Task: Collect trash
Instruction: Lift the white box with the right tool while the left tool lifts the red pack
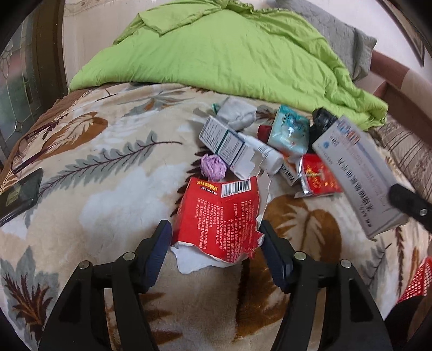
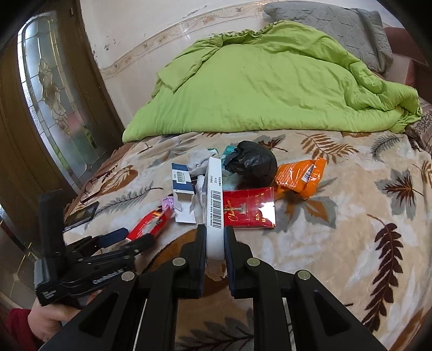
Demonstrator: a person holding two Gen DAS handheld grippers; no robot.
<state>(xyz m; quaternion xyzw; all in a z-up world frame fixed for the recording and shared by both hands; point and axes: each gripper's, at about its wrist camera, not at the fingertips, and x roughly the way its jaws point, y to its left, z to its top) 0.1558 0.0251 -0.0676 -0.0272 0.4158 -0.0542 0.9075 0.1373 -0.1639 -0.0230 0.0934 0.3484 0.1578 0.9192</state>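
- Right now my left gripper [image 1: 216, 237] hangs over the bed blanket [image 1: 108, 189], fingers [image 1: 159, 243] spread, with the torn red box [image 1: 218, 216] lying flat between them, pads not pressing it.
- My right gripper [image 2: 215, 240] pinches the long white box [image 2: 214, 205] by its near end, barcode side up, box lifted off the blanket and pointing away from me.
- Rest of the trash sits in a pile mid-bed: red cigarette pack [image 2: 249, 208], black bag [image 2: 252, 162], orange wrapper [image 2: 299, 175], blue-white carton [image 2: 182, 183], purple paper ball [image 1: 213, 167], teal packet [image 1: 289, 129], grey cloth wad [image 1: 237, 113].
- Green quilt [image 2: 270, 81] heaped behind the pile, grey pillow [image 2: 337, 24] beyond it.
- Dark phone [image 1: 19, 194] and glasses [image 1: 29, 151] lie at the left edge of the bed, well apart from the pile.
- Red mesh basket [image 1: 415, 280] shows at the right edge of the left wrist view.
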